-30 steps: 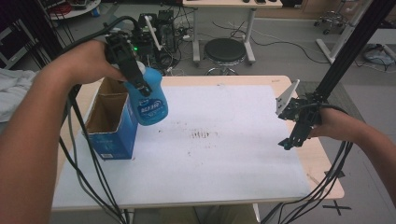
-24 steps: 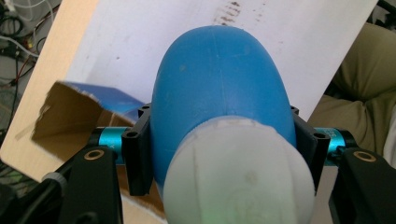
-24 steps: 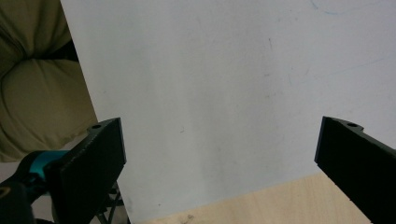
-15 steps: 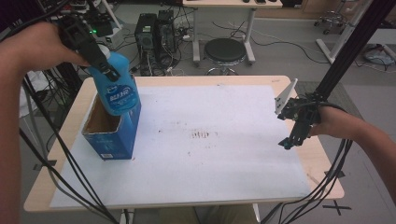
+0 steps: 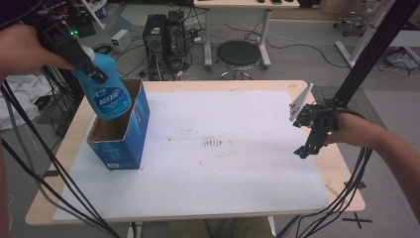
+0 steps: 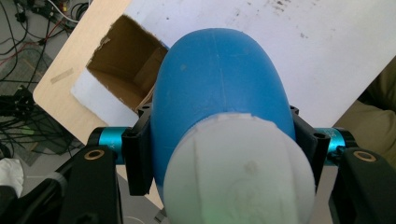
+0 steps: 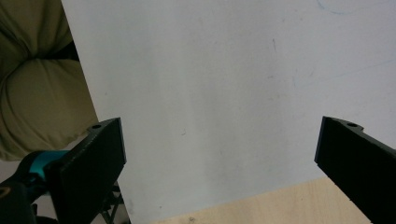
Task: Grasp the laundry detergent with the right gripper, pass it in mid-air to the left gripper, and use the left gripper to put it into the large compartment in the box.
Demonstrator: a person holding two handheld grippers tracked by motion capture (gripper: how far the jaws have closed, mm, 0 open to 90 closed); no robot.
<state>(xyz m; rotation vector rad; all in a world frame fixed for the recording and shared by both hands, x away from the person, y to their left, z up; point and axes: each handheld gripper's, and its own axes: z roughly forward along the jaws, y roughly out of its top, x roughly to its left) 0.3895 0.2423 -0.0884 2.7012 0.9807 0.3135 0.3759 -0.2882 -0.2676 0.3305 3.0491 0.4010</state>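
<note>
Left tongs are clamped on the neck of a blue bottle, just under its white cap; in the left gripper view the two black jaws press the bottle's sides. The bottle hangs tilted at the far left of the bench, its base over the mouth of the box and perhaps just past the rim, though how deep I cannot tell. The box looks bare inside, brown walls and no contents that I can make out. So the work seems partly done: the bottle is gripped and aloft at the box, while seating it inside or carrying it clear remains, and which of the two is meant I cannot say. Right tongs hover at the bench's right edge, jaws spread wide with nothing between them, over a white sheet. Counted: one bottle, one cap, one box, one sheet, two tongs.
</note>
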